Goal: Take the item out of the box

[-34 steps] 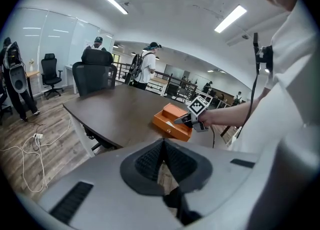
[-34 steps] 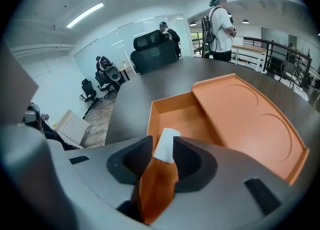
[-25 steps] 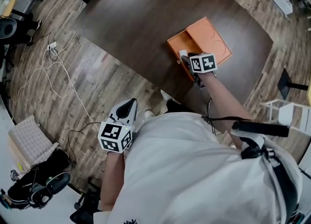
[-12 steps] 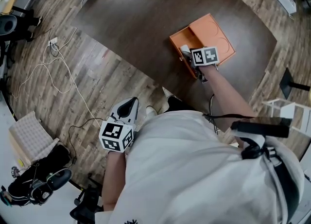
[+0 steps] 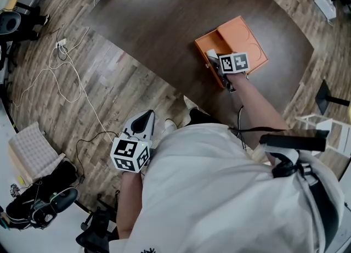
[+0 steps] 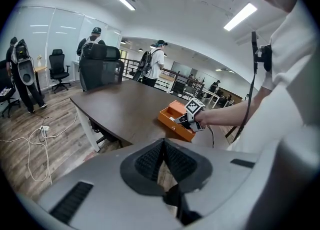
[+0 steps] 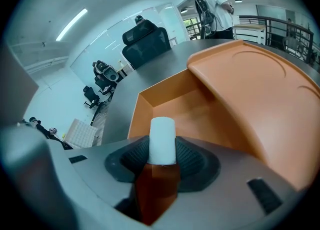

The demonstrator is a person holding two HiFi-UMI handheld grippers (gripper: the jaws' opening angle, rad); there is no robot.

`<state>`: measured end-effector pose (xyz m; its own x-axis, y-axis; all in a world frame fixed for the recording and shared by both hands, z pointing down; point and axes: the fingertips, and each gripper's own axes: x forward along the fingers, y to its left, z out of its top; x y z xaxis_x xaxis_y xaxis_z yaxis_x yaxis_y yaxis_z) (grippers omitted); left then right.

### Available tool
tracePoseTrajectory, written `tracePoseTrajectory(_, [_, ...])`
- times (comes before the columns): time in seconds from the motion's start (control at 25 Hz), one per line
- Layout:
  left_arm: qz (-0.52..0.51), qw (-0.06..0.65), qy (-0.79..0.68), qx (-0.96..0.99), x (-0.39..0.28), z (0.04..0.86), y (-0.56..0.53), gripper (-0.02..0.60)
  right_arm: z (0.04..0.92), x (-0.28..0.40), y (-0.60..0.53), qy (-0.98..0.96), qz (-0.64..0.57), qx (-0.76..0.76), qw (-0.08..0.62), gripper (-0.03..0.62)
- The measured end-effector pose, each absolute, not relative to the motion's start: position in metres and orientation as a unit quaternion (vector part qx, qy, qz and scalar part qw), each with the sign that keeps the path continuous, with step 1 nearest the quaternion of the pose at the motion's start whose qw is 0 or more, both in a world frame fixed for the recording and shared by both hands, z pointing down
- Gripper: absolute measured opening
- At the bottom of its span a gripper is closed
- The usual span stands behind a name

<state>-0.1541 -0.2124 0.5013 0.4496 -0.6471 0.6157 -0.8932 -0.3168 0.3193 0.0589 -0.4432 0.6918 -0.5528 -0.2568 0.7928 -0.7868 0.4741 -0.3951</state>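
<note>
Though indistinct in head view, bottle (image 7: 162, 144) | right fingers (image 7: 194, 162) just closed, grasping it | left fingers (image 6: 149, 162) clenched

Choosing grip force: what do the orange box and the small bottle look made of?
The orange box is matte with thin flat walls, likely cardboard. The bottle has a dark amber body, glass or plastic, and a matte white cap, probably plastic.

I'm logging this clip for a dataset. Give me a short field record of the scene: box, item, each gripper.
box: orange, on the dark table; lid covers one part, the rest open
item: small amber bottle with white cap
right gripper: shut on the bottle at the box's near edge; jaws have just been closing
left gripper: shut, empty, low beside the person, away from the table
</note>
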Motion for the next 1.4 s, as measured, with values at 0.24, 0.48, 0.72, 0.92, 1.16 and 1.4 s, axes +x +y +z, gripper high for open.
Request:
tracePoseTrajectory(0.24, [0.187, 0.317, -0.492, 0.789, -0.161, 0.499, -0.207, 0.009, 0.690, 0.059, -0.443, -0.794, 0.373, 0.330, 0.348, 0.155])
tracePoseTrajectory(0.48, [0.180, 0.312, -0.495, 0.791, -0.171, 0.497, -0.205, 0.009, 0.680, 0.056, -0.446, -0.798, 0.356, 0.337, 0.351, 0.155])
tracePoseTrajectory(0.72, [0.169, 0.305, -0.493, 0.797, -0.176, 0.493, -0.198, 0.009, 0.666, 0.057, -0.441, -0.800, 0.343, 0.348, 0.348, 0.153])
tracePoseTrajectory(0.92, [0.155, 0.294, -0.492, 0.805, -0.176, 0.487, -0.193, 0.009, 0.649, 0.061, -0.434, -0.804, 0.329, 0.353, 0.347, 0.153])
tracePoseTrajectory(1.16, [0.147, 0.279, -0.485, 0.816, -0.175, 0.483, -0.180, 0.009, 0.623, 0.065, -0.414, -0.813, 0.309, 0.362, 0.334, 0.153])
tracePoseTrajectory(1.4, [0.144, 0.269, -0.470, 0.828, -0.178, 0.477, -0.169, 0.009, 0.592, 0.060, -0.389, -0.822, 0.290, 0.369, 0.322, 0.153])
